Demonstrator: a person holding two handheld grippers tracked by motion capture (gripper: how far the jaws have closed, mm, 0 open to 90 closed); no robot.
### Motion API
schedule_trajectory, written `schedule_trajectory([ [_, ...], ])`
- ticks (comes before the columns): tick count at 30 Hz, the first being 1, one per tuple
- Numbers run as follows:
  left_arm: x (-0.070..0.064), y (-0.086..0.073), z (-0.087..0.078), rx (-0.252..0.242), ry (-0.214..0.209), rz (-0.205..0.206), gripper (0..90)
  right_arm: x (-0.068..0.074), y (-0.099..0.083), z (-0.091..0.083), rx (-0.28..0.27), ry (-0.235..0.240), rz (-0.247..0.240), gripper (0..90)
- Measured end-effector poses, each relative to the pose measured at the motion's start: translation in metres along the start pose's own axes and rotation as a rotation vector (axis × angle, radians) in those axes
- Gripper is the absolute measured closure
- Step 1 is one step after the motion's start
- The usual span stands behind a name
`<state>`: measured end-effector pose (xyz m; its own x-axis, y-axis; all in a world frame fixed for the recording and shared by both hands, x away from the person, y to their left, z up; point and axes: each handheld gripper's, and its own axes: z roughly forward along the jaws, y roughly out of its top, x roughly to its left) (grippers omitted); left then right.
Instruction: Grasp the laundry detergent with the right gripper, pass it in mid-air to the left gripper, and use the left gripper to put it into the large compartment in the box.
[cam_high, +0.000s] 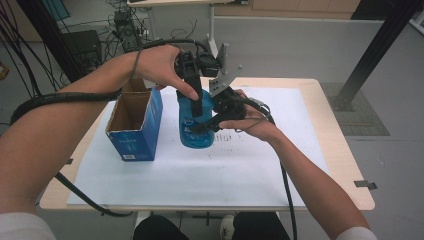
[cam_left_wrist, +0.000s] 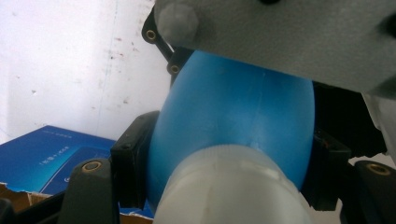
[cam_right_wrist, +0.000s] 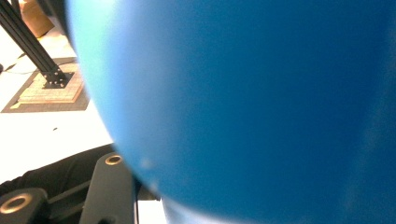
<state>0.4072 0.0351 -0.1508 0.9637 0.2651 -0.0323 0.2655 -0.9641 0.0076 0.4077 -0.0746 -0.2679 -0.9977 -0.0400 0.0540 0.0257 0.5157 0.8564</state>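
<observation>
A blue plastic bottle (cam_high: 192, 135) with a white cap end (cam_left_wrist: 229, 186) is held just above the white sheet at the table's middle. My left gripper (cam_high: 195, 107) comes down on it from above. In the left gripper view its two black pads (cam_left_wrist: 133, 163) press the bottle's blue body (cam_left_wrist: 233, 112) on either side, just beyond the cap. My right gripper (cam_high: 209, 124) reaches in from the right and is closed around the bottle's lower part. In the right gripper view the bottle (cam_right_wrist: 243, 102) sits right at the lens, against one black jaw.
An open blue cardboard box (cam_high: 135, 120) stands upright just left of the bottle, its mouth facing up. A white sheet (cam_high: 200, 170) covers most of the wooden table (cam_high: 330, 140). Cables trail from both grippers. A black frame post (cam_high: 370, 55) stands on the floor at the right.
</observation>
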Motion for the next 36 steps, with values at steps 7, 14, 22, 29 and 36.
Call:
schedule_trajectory([
  [7,-0.0011,0.0002,-0.0009,-0.007,0.007,0.010,33.6,0.0000,0.0001,-0.0004,-0.004,0.003,-0.006,43.9],
  [14,-0.0026,0.0015,-0.0007,0.002,0.016,0.017,34.0,0.0001,0.0003,-0.0003,-0.007,-0.001,-0.013,43.9],
  [22,-0.0015,0.0015,0.0009,0.008,0.013,0.020,34.1,-0.0006,-0.0008,0.0007,-0.002,-0.005,-0.016,43.9],
  [29,-0.0012,0.0022,0.0009,0.010,0.017,0.019,34.1,-0.0013,-0.0010,0.0004,-0.004,-0.006,-0.013,43.8],
  [36,-0.0015,0.0024,0.0019,0.015,0.021,0.016,34.1,-0.0011,-0.0015,0.0013,0.000,-0.008,-0.011,43.8],
])
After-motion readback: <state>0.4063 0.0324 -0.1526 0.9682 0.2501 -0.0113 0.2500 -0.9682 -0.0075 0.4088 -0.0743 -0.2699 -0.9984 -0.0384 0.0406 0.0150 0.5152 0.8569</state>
